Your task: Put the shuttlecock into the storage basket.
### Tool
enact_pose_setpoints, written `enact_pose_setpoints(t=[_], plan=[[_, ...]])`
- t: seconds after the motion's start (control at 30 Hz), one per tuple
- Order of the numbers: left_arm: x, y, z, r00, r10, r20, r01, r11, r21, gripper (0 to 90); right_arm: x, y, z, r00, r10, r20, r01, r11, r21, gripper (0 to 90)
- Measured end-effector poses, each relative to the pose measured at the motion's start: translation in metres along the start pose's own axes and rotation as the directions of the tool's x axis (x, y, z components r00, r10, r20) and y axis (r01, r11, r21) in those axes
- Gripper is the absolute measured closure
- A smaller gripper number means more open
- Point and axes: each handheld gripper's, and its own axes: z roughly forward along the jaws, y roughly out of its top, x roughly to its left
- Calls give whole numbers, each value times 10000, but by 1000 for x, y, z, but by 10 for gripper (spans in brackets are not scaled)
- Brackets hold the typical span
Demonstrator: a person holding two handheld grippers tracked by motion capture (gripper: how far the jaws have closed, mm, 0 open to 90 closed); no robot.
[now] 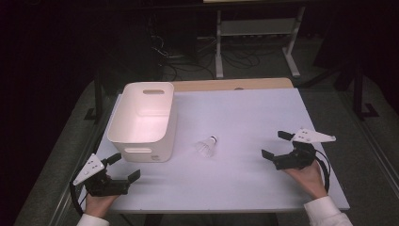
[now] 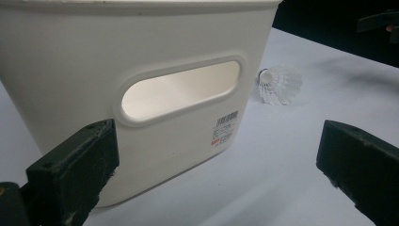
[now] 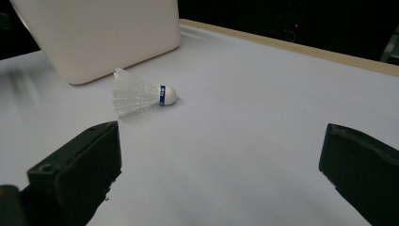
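A white shuttlecock [image 1: 206, 146] with a blue band lies on its side near the middle of the white table [image 1: 244, 117]. It is just right of a white plastic bin [image 1: 143, 120] with handle slots. My left gripper [image 1: 124, 167] is open at the front left, facing the bin's near wall [image 2: 141, 94], with the shuttlecock [image 2: 277, 86] beyond to the right. My right gripper [image 1: 275, 145] is open at the right side, pointing left toward the shuttlecock [image 3: 141, 96], which lies well ahead of its jaws. Neither holds anything.
The bin [image 3: 103, 33] stands at the table's back left and looks empty. A wooden strip [image 1: 235, 84] runs along the far edge. Desk legs and cables [image 1: 221, 56] stand on the dark floor beyond.
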Motion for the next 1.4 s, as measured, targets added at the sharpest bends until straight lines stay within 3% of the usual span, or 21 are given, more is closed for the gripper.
enact_pose_setpoints(t=[0.57,0.97,1.4], plan=[[-2,0,1,10000,55,15,-55,10000,16,0,2,9,-4,9998,164,-76,-160,9990,417,0],[-2,1,0,10000,68,-41,-68,10000,63,0,6,23,-2,9996,-141,-249,159,9970,759,0],[-2,0,0,10000,80,-13,-80,9999,93,0,15,33,15,9973,-468,-562,533,9911,1218,0]])
